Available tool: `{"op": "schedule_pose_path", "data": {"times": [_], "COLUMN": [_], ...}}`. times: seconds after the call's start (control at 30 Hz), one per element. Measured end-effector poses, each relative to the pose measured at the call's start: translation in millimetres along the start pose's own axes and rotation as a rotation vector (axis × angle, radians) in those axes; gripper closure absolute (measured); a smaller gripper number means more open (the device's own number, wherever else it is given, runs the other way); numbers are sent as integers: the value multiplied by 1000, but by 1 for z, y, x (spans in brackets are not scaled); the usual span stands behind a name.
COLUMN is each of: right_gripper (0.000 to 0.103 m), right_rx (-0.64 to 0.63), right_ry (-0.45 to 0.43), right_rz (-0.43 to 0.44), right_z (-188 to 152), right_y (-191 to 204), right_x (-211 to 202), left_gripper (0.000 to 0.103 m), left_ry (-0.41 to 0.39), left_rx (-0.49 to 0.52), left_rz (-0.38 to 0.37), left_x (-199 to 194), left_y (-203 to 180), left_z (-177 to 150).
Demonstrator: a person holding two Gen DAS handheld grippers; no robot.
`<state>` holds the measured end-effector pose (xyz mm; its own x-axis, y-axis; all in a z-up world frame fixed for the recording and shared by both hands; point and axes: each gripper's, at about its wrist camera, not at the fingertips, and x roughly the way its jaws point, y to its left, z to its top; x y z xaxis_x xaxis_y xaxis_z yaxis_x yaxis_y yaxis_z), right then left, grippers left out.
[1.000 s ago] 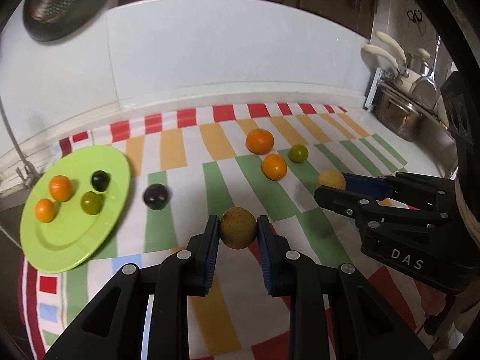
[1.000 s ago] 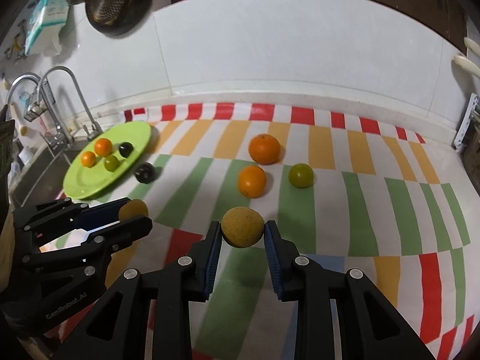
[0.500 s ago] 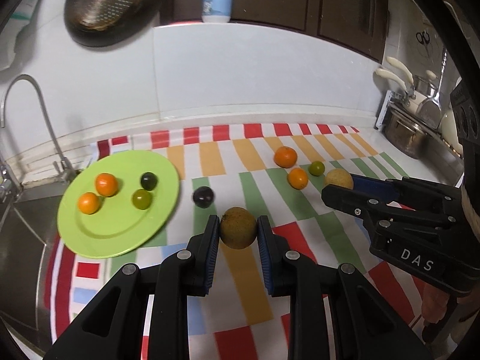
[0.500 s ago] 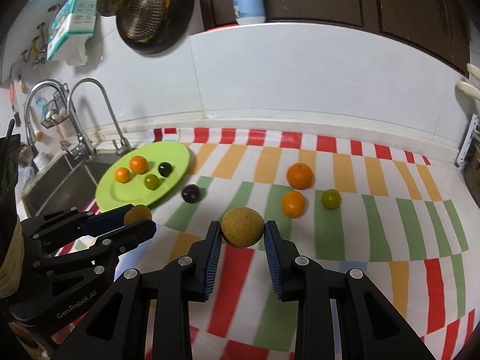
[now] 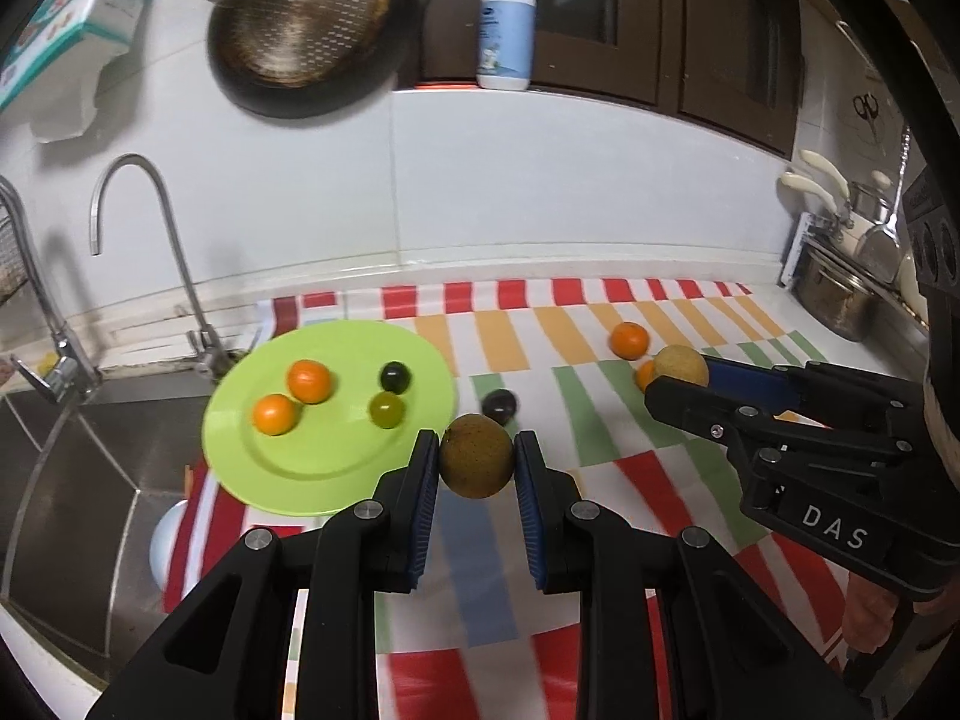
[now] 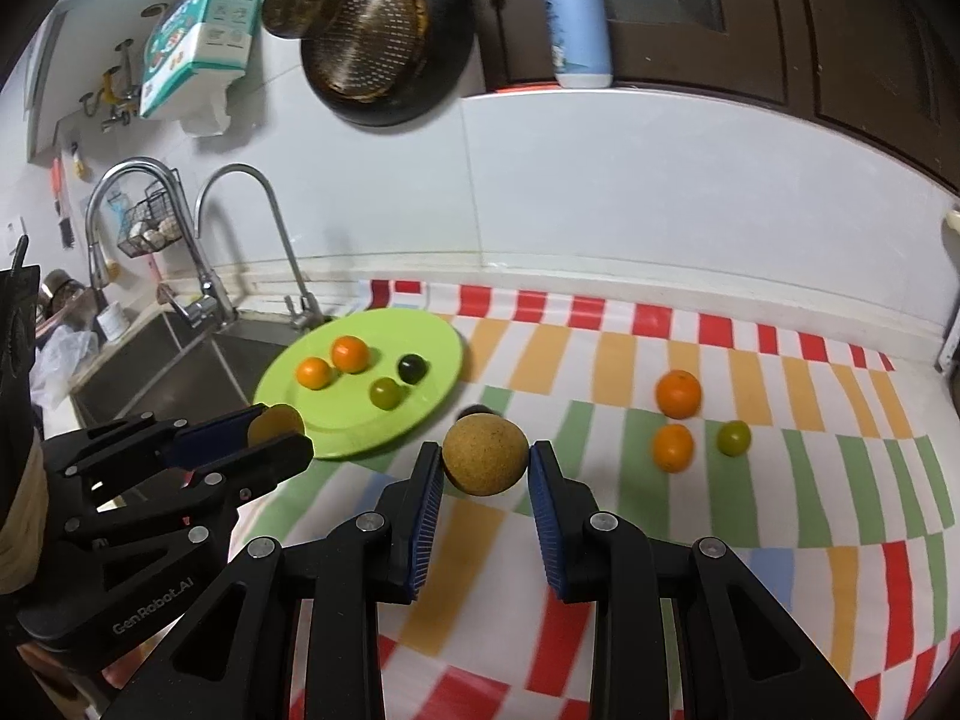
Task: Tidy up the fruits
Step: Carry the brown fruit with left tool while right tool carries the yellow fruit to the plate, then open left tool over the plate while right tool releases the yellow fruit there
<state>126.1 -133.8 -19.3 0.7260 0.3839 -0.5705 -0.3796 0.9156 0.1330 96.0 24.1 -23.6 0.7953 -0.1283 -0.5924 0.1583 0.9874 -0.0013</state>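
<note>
My left gripper (image 5: 477,441) is shut on a brownish-green round fruit (image 5: 477,471), held in the air just right of the green plate (image 5: 312,471). The plate carries two small oranges (image 5: 309,381), a dark fruit (image 5: 395,376) and a green fruit (image 5: 386,409). My right gripper (image 6: 485,450) is shut on a yellow-brown round fruit (image 6: 485,462) above the striped cloth (image 6: 780,480). Each gripper shows in the other's view, the right gripper (image 5: 681,375) at the right and the left gripper (image 6: 279,432) at the left. A dark plum (image 5: 500,405) lies on the cloth beside the plate.
Two oranges (image 6: 678,393) (image 6: 673,447) and a green fruit (image 6: 734,437) lie on the cloth at the right. A steel sink (image 6: 180,372) with taps (image 6: 240,228) is left of the plate. A pot (image 5: 840,300) and utensils stand at the far right. A pan (image 6: 378,30) hangs on the wall.
Both grippers have risen and swung left with their fruits still clamped. The plate and sink now sit nearer the middle of both views, and more of the wall shows.
</note>
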Motion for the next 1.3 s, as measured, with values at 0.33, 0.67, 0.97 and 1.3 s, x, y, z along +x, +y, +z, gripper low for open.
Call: {"op": "schedule_pose_path", "data": {"times": [0.33, 0.67, 0.97, 1.3], "right_gripper": [73, 73, 73, 73], "right_rx": [-18, -36, -75, -81], "right_ry": [15, 64, 121, 177], "right_rz": [40, 70, 77, 81], "right_z": [8, 17, 24, 28], "right_y": [40, 79, 97, 97], "right_x": [21, 55, 95, 135], "left_gripper": [78, 78, 78, 78], "left_ry": [2, 33, 64, 105], "left_rx": [-25, -38, -27, -21], "left_rz": [29, 47, 42, 18], "left_x": [-3, 10, 36, 72], "left_y": [43, 89, 115, 131], "left_z": [-2, -7, -8, -5]}}
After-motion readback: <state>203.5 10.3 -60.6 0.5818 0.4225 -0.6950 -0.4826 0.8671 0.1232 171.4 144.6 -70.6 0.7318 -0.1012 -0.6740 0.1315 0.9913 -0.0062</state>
